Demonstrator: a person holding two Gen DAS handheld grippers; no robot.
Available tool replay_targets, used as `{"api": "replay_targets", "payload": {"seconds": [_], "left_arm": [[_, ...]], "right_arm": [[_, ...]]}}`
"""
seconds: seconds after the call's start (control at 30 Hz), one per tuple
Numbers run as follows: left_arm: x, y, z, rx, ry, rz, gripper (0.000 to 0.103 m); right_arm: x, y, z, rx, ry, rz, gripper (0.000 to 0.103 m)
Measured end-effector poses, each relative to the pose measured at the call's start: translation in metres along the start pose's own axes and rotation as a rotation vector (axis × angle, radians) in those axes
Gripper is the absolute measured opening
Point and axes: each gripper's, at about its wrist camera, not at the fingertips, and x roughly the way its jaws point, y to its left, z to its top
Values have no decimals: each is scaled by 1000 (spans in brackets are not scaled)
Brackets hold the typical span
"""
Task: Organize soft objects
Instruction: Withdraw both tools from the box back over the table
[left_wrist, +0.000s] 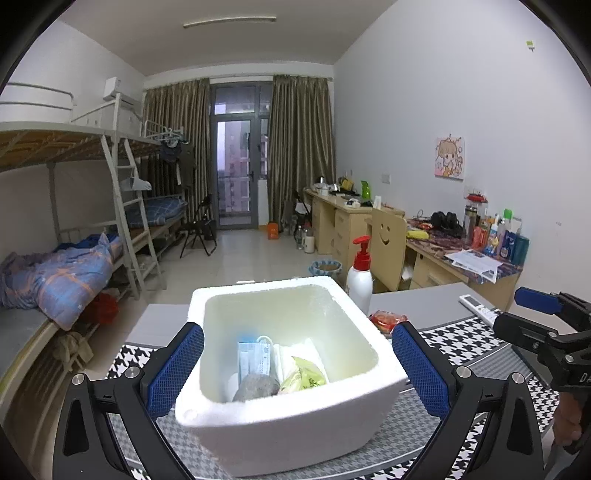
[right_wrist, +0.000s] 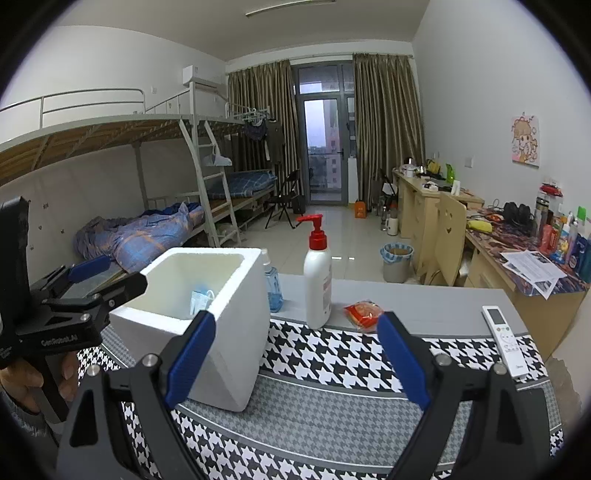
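A white foam box (left_wrist: 280, 439) (right_wrist: 229, 354) stands on the houndstooth mat (right_wrist: 332, 369). Inside it lie a blue face-mask pack (left_wrist: 255, 356), a white packet (left_wrist: 295, 354), a yellow-green packet (left_wrist: 304, 374) and a grey soft lump (left_wrist: 256, 386). My left gripper (left_wrist: 299, 369) is open, its blue pads wide apart on either side of the box, and it holds nothing. My right gripper (right_wrist: 297, 360) is open and empty over the mat, right of the box. A red soft packet (right_wrist: 364, 312) (left_wrist: 388, 319) lies on the grey tabletop beyond it.
A white pump bottle (right_wrist: 318, 280) with a red top and a small blue bottle (right_wrist: 273, 288) stand behind the box. A white remote (right_wrist: 506, 339) lies at the mat's right edge. Beyond the table are bunk beds, desks and a bin.
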Motion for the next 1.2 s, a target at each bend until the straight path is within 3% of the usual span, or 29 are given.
{"api": "replay_targets", "payload": {"seconds": [0.43,1.2], "left_arm": [[-32,-9,-7,15,-62,31,102],[-73,-27,-27,16,-102,44,102]], "right_arm": [[-26,2,-6,3,-34,-3,92],[-74,16,-34,-24,-129,6,95]]}}
